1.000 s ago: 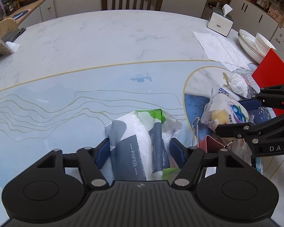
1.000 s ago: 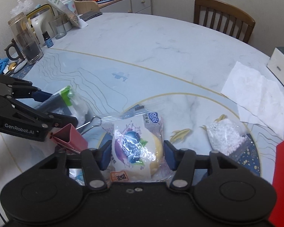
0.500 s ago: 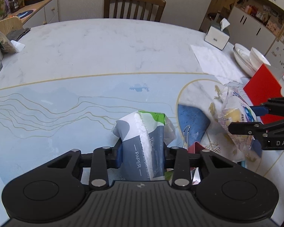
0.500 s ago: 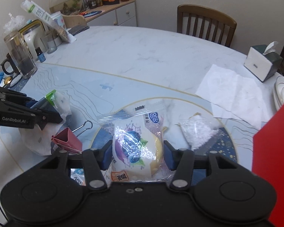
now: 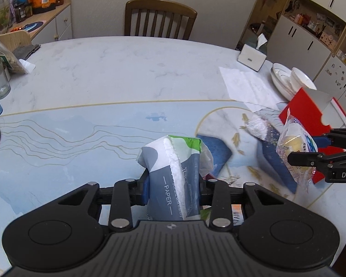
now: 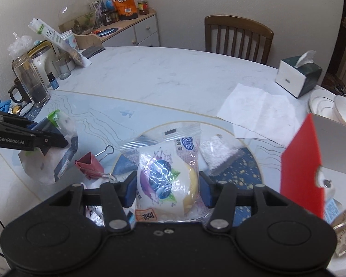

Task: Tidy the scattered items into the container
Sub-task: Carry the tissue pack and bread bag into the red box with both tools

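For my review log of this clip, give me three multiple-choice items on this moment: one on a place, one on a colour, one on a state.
1. Where is the binder clip in the right wrist view?
A. on the table between the two held packs
B. inside the red box
C. on the chair

2. What colour is the open box at the right?
A. green
B. red
C. yellow

3. What is the left gripper doing?
A. hanging open over bare table
B. shut on the tissue pack
C. shut on a glass

Key: 1 A, the clip lies on the table, left of the snack pack in the right gripper. 2 B, its outer wall is red. 3 B, both pads press the tissue pack, which is off the table.
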`<action>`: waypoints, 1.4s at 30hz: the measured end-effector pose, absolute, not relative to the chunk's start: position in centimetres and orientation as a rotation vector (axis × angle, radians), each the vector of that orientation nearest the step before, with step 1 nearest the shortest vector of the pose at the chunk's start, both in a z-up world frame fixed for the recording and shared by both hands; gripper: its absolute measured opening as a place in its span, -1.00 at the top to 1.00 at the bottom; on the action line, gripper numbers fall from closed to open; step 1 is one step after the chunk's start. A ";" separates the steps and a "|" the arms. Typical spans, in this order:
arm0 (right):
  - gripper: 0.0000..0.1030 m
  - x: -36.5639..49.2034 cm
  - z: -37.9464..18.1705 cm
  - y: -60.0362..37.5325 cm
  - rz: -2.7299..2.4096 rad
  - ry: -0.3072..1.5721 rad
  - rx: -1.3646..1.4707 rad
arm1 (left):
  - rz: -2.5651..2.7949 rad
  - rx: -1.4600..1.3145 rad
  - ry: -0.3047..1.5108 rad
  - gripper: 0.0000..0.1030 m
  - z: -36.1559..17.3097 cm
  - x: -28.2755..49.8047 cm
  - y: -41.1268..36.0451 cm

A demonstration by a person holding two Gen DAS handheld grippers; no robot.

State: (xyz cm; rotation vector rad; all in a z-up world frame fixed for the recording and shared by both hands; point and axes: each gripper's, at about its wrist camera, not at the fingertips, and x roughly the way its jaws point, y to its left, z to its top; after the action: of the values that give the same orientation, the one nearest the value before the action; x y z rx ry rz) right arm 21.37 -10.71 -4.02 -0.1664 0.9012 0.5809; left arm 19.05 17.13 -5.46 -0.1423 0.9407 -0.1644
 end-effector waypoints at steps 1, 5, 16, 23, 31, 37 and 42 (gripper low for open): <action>-0.01 21.2 -3.8 -11.1 0.578 0.900 -0.163 | -0.168 -0.144 0.940 0.35 -5.2 18.9 16.8; 0.00 20.5 -2.9 -12.6 0.575 0.891 -0.160 | -0.191 -0.133 0.928 0.35 -4.1 18.6 15.2; 0.00 19.3 -0.6 -17.7 0.523 0.874 -0.134 | -0.305 -0.095 0.891 0.35 -1.3 18.9 8.3; 0.00 19.2 0.3 -21.5 0.496 0.852 -0.108 | -0.369 -0.076 0.875 0.35 -0.2 19.6 3.3; 0.00 19.5 1.0 -25.7 0.474 0.834 -0.093 | -0.438 -0.040 0.850 0.35 0.8 20.7 -2.6; 0.00 20.0 1.3 -29.0 0.452 0.818 -0.078 | -0.480 -0.012 0.836 0.35 1.2 21.7 -7.2; 0.00 20.7 1.3 -31.5 0.432 0.811 -0.070 | -0.514 0.012 0.823 0.35 1.4 22.4 -10.6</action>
State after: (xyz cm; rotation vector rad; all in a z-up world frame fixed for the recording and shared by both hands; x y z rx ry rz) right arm 20.73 -31.49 1.27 -0.0700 0.8113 0.4323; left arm 22.41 -10.56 1.42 0.0122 0.8229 -0.5143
